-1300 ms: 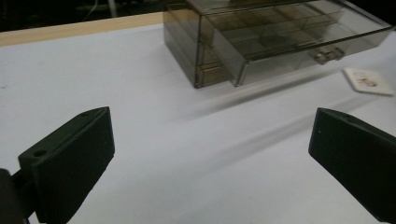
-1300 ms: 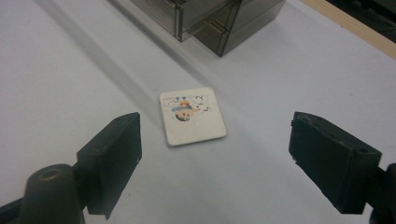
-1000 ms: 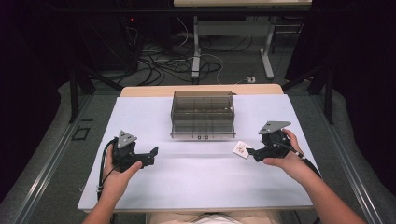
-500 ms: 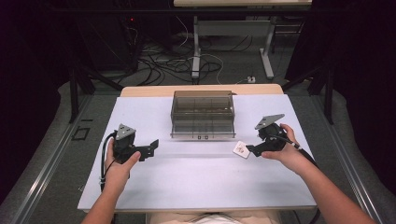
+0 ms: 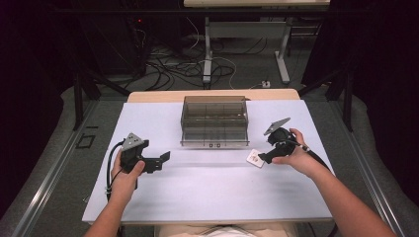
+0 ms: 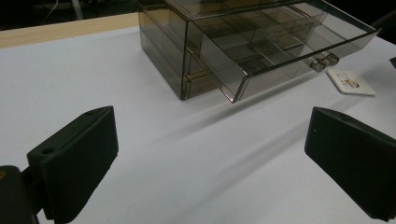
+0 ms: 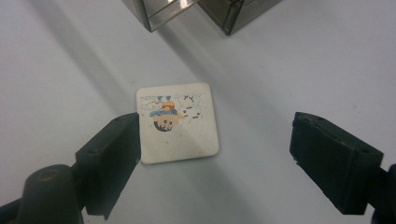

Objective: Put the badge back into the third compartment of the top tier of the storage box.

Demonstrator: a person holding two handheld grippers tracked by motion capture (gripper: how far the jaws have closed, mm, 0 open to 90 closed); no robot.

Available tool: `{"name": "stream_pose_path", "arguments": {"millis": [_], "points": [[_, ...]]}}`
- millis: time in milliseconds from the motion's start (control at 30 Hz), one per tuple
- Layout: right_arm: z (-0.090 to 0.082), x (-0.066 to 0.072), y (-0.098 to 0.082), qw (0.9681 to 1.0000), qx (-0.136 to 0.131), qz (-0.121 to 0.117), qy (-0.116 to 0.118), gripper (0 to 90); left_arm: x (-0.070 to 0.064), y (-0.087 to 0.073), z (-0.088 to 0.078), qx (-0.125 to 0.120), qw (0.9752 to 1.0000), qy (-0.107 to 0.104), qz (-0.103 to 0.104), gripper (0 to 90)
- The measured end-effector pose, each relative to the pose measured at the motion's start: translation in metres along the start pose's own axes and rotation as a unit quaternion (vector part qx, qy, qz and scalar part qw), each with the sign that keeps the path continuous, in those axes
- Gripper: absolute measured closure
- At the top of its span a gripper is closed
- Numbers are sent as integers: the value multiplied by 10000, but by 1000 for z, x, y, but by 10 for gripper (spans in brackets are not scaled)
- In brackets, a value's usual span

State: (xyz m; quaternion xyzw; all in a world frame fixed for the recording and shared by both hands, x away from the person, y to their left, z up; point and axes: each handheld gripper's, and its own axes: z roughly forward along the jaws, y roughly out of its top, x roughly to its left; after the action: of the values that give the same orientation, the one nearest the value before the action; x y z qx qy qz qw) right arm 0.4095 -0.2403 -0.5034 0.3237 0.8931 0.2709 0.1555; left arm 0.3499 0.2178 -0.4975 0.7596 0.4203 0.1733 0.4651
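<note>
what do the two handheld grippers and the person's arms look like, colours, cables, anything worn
Both the left gripper and the right gripper are black, each topped by a grey three-cornered plate. Their jaws are blocky black slabs with finely ribbed inner faces. A black cable loops from the left gripper, and another trails back from the right one. The forearms show no sleeves, and no gloves are worn.

We can read no words, brands or numbers anywhere; the one printed thing is the small white square card (image 7: 177,122) on the table, which bears a cartoon figure, upside down in the right gripper view, with a few small dark marks beside it that we cannot make out.
</note>
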Motion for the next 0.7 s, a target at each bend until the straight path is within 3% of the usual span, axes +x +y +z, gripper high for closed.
{"name": "stream_pose_path", "arguments": {"millis": [33, 67, 233, 267, 300, 467, 500, 633, 667, 700], "points": [[0, 1, 1, 9997, 220, 74, 11, 162, 0, -1, 0, 16, 10000, -27, 0, 33], [0, -1, 3, 9993, 381, -22, 23, 163, 0, -1, 1, 11, 10000, -67, 8, 34], [11, -1, 4, 9991, 369, -169, 153, 172, -2, -5, 0, -6, 9999, -106, 58, 42], [11, -1, 5, 9983, 543, -115, 201, 176, -3, -5, 0, -12, 9999, -100, 98, 49], [14, -2, 5, 9983, 497, -244, 197, 180, -3, -5, 0, -11, 9999, -101, 106, 52], [21, 1, 7, 9968, 681, -335, 270, 186, -5, -7, -2, -47, 9999, -76, 138, 61], [24, 3, 7, 9969, 675, -249, 312, 188, -5, -7, -2, -47, 9999, -76, 138, 64], [30, 3, 9, 9955, 770, -409, 378, 185, -4, -9, -3, -41, 9999, -80, 77, 72], [31, 5, 8, 9955, 810, -326, 380, 185, -4, -9, -3, -48, 9999, -80, 102, 75], [34, 4, 8, 9951, 785, -439, 418, 185, -3, -10, -3, -37, 9999, -86, 107, 77]]}}
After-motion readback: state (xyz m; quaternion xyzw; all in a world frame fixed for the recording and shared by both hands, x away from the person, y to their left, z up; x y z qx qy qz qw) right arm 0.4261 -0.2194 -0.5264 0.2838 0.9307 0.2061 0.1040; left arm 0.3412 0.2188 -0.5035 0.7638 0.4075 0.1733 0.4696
